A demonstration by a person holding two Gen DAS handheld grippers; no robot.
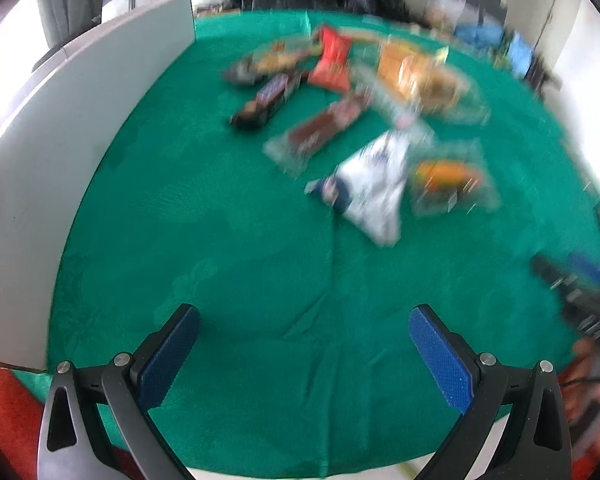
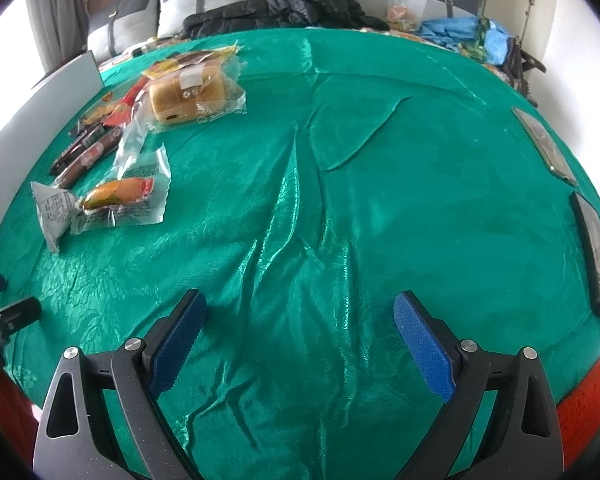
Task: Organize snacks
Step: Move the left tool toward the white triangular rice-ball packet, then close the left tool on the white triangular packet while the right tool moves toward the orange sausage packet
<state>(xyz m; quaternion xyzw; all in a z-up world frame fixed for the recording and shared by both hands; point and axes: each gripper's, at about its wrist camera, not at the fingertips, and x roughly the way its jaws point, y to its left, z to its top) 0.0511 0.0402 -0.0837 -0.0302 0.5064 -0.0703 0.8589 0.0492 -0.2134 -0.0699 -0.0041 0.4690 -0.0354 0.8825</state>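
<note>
Several wrapped snacks lie on a green cloth [image 1: 220, 240]. In the blurred left wrist view I see a white packet [image 1: 374, 184], an orange bun in clear wrap [image 1: 446, 178], a red bag [image 1: 332, 60], dark sausage sticks [image 1: 266, 100] and a bread loaf [image 1: 416, 74]. My left gripper [image 1: 304, 322] is open over bare cloth, well short of them. The right wrist view shows the bun [image 2: 118, 194], the white packet [image 2: 52, 208], the sausages [image 2: 86, 152] and the loaf [image 2: 190, 94] at the left. My right gripper [image 2: 300, 308] is open above creased cloth [image 2: 340, 200], holding nothing.
A grey board [image 1: 60, 152] borders the cloth on the left. Two dark phones [image 2: 596, 252] [image 2: 544, 144] lie at the cloth's right edge. A black jacket [image 2: 284, 12], cushions and a blue bag [image 2: 460, 32] sit behind. The other gripper [image 1: 580, 300] shows at the right edge.
</note>
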